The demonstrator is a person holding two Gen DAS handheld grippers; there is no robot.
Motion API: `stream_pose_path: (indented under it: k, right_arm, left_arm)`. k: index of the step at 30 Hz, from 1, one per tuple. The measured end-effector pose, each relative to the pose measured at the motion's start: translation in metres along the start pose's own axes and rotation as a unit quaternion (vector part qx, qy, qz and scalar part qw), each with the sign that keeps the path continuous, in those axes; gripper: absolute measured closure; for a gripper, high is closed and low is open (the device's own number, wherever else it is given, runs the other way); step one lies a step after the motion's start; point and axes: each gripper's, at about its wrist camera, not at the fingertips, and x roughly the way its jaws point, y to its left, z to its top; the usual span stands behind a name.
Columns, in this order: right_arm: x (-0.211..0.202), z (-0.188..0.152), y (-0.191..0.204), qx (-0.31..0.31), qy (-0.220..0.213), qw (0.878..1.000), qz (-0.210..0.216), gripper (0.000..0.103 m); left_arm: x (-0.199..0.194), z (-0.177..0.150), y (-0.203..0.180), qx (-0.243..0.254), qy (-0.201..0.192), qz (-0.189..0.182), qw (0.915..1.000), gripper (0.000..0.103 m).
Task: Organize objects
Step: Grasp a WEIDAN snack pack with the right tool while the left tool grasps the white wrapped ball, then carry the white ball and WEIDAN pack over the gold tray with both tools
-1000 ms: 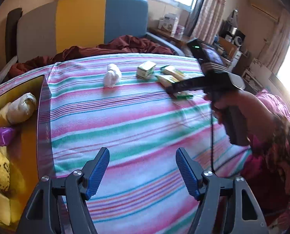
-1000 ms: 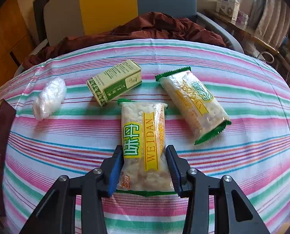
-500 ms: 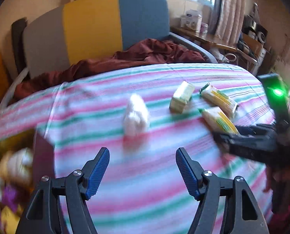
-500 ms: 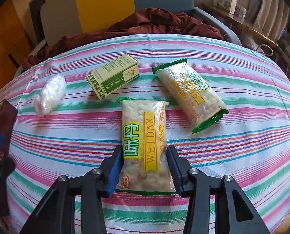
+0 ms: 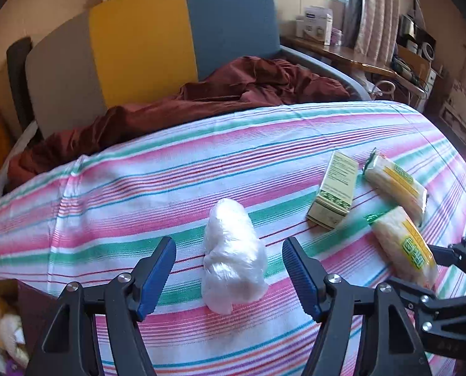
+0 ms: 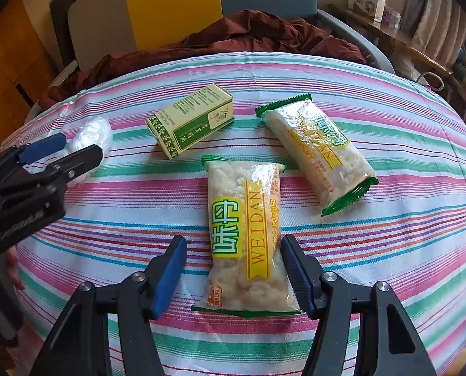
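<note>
Hovering with jaws wide, the left gripper (image 5: 228, 277) straddles a white plastic-wrapped bundle (image 5: 233, 255) on the striped cloth (image 5: 139, 188); closing off-centre could squirt the soft bundle out. A second ago that gripper was far back, and the right gripper (image 6: 233, 277), whose jaws have just been opening, pinched the snack packet (image 6: 247, 235) now lying loose between them.

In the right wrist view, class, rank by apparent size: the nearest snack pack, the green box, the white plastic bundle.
1. Nearest snack pack, though closeness to the camera enlarges it.
2. Green box.
3. White plastic bundle, partly hidden by the left gripper.
</note>
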Motion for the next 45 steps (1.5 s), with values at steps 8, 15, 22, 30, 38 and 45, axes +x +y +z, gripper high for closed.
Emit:
stream_pose_path:
  k: [8, 15, 22, 30, 38, 45]
  right_arm:
    - [-0.001, 0.003, -0.003, 0.001, -0.010, 1.000, -0.012, 0.052]
    - [-0.004, 0.004, -0.010, 0.021, -0.019, 1.000, -0.003, 0.062]
    - [0.000, 0.004, -0.004, 0.000, -0.021, 1.000, -0.022, 0.062]
    - [-0.004, -0.001, -0.003, -0.009, -0.024, 0.999, -0.031, 0.062]
    - [-0.007, -0.005, 0.004, -0.018, -0.025, 0.999, -0.038, 0.062]
    - [-0.007, -0.006, 0.007, -0.026, -0.026, 0.999, -0.040, 0.062]
  left_arm:
    - [0.004, -0.016, -0.002, 0.004, -0.011, -0.002, 0.9999, 0.068]
    - [-0.022, -0.036, 0.006, -0.024, -0.047, 0.001, 0.9986, 0.068]
    - [-0.054, -0.059, 0.004, -0.011, -0.083, 0.007, 0.9965, 0.068]
    - [-0.083, -0.085, -0.003, 0.007, -0.109, 0.007, 0.9940, 0.068]
    - [-0.105, -0.107, -0.002, 0.007, -0.122, 0.002, 0.9925, 0.068]
    - [-0.122, -0.126, -0.011, 0.030, -0.132, -0.002, 0.9908, 0.068]
